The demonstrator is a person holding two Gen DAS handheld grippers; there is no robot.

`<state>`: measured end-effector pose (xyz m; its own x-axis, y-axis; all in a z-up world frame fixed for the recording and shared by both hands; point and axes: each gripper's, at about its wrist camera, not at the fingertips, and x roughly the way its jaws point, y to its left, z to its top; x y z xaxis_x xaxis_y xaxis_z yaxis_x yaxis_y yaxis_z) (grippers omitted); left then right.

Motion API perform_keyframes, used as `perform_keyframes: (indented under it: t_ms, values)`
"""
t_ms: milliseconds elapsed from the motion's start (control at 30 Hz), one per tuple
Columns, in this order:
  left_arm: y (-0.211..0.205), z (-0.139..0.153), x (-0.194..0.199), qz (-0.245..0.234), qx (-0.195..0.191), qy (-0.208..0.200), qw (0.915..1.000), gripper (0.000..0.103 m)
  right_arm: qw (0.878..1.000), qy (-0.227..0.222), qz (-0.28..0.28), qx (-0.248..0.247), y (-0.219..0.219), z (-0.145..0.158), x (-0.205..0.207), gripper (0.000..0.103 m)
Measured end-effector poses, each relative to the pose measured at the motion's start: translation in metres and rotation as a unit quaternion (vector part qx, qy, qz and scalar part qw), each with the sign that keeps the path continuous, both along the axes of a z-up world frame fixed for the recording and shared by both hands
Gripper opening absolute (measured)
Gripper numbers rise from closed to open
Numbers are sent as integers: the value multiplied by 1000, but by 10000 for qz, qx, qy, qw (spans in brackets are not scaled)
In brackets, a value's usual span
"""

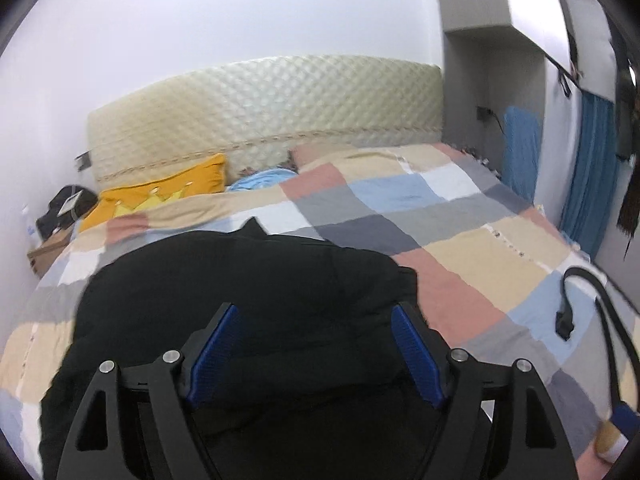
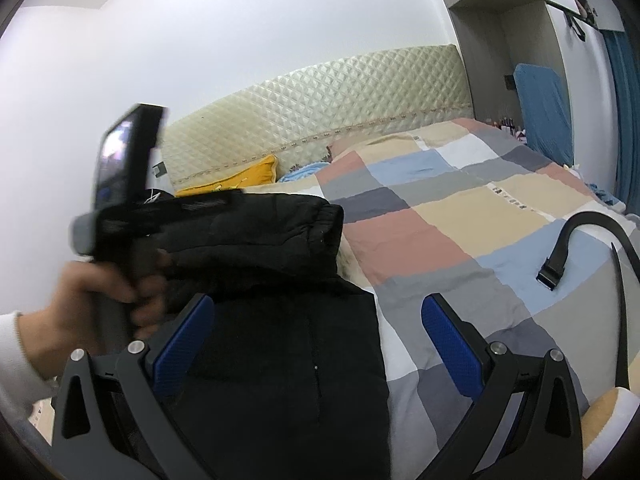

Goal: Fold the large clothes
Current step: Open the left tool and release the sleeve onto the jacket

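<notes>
The black padded jacket [image 1: 240, 292] lies below the spread, empty left gripper [image 1: 316, 344] on the patchwork quilt [image 1: 460, 240]; the right gripper [image 2: 316, 332] gapes. The fold should be pressed flat before regripping.

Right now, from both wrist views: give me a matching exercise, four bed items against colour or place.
Items:
1. padded jacket
2. crown-print pillow
3. quilted headboard
4. buckled strap

Descriptions:
A. cream, against the wall
B. black, lying folded on the patchwork quilt
C. orange, beside the headboard
D. black, curled at the quilt's right edge

Pairs: 1-B, 2-C, 3-A, 4-D
</notes>
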<state>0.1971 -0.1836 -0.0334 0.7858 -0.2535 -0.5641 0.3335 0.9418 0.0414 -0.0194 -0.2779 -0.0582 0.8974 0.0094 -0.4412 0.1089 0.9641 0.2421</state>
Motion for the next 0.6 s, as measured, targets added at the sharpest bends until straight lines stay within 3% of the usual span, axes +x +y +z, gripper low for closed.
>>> perform_keyframes:
  t_ms: [233,600]
  values:
    - [78,34,-47,271,-253,-57,9993,78,9995,-75,201,-231,17,7,-8,103]
    - [159,34,-116,501,-408,-87,9979,78,9975,-140,428,-538,41,12,-15,103]
